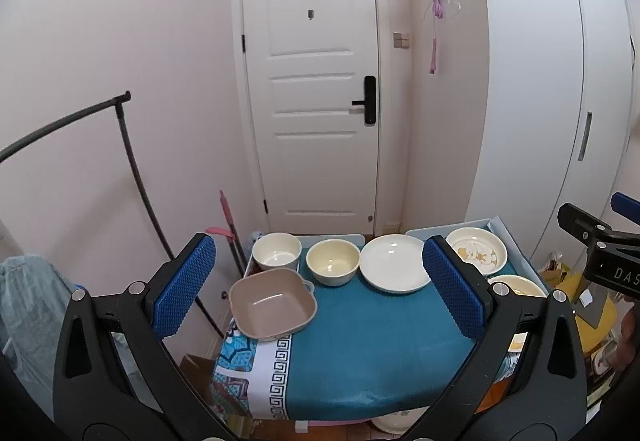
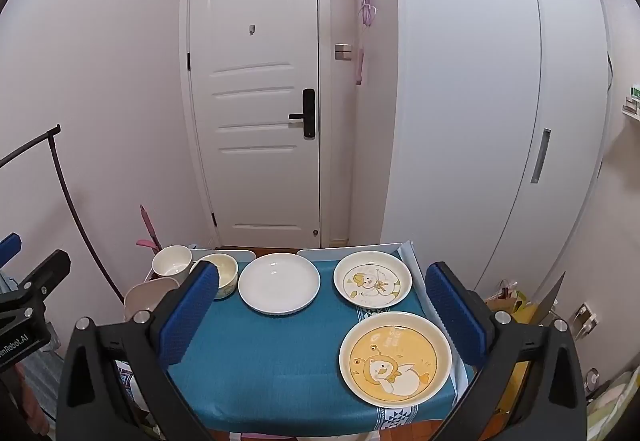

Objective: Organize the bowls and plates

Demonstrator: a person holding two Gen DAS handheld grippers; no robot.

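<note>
A small table with a teal cloth [image 1: 360,353] [image 2: 272,361] holds the dishes. On its left are a beige square dish [image 1: 272,303], a white bowl [image 1: 277,251] [image 2: 172,261] and a cream bowl [image 1: 333,261] [image 2: 224,273]. A plain white plate [image 1: 394,263] [image 2: 279,283] lies in the middle. On the right lie a white duck plate [image 1: 478,251] [image 2: 372,284] and a yellow duck plate [image 2: 395,359] [image 1: 520,287]. My left gripper [image 1: 320,289] and right gripper [image 2: 320,317] are open, empty, and held above the near edge.
A white door [image 1: 312,81] and a white wardrobe [image 2: 500,101] stand behind the table. A black clothes rail [image 1: 128,169] stands to the left. Bags and clutter [image 2: 516,305] lie on the floor to the right.
</note>
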